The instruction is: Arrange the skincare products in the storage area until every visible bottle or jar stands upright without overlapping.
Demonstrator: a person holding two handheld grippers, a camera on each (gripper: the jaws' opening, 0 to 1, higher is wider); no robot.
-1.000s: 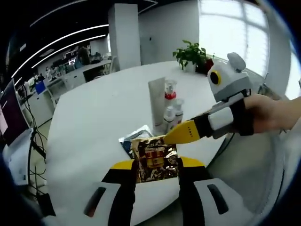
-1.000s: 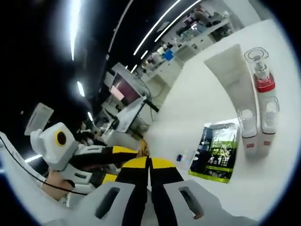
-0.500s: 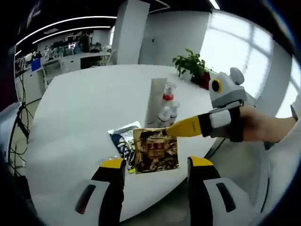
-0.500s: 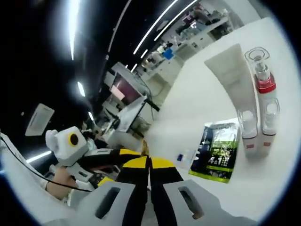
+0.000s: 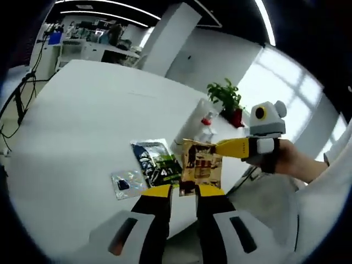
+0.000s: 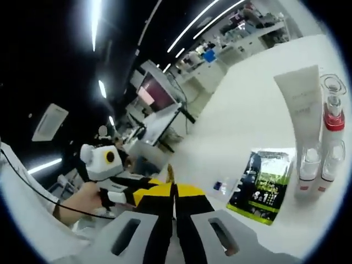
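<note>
Starting from the white round table (image 5: 71, 121), the landmark for everything here: a person's hand (image 5: 286, 160) sits off its near edge, carrying the right gripper (image 5: 219, 147). Next in size, the tall white tube (image 6: 300, 107) stands upright toward the table's far side, a red-collared pump bottle (image 6: 331, 118) just beside it and two small clear-capped bottles (image 6: 308, 165) in front of them; all four look upright and separate, so the bottles seem settled. Flat on the table nearer its edge lies a dark green sachet (image 5: 157, 162), and just beside that a small silvery sachet (image 5: 126, 182). A gold-brown sachet (image 5: 201, 165) hangs above the table's near edge, pinched at its top corner by the right gripper, whose jaws are pressed together with the sachet's thin edge between them, as the right gripper view shows. The left gripper (image 5: 181, 193) sits just under that sachet's bottom edge, its jaws drawn nearly together; whether they actually catch the foil I cannot tell. Judgement: step in hand is placing the gold-brown sachet. To do it well, carry it by the corner to bare table beside the dark green sachet, lower flat, not across either sachet or against the bottles, and let go only once it rests.
</note>
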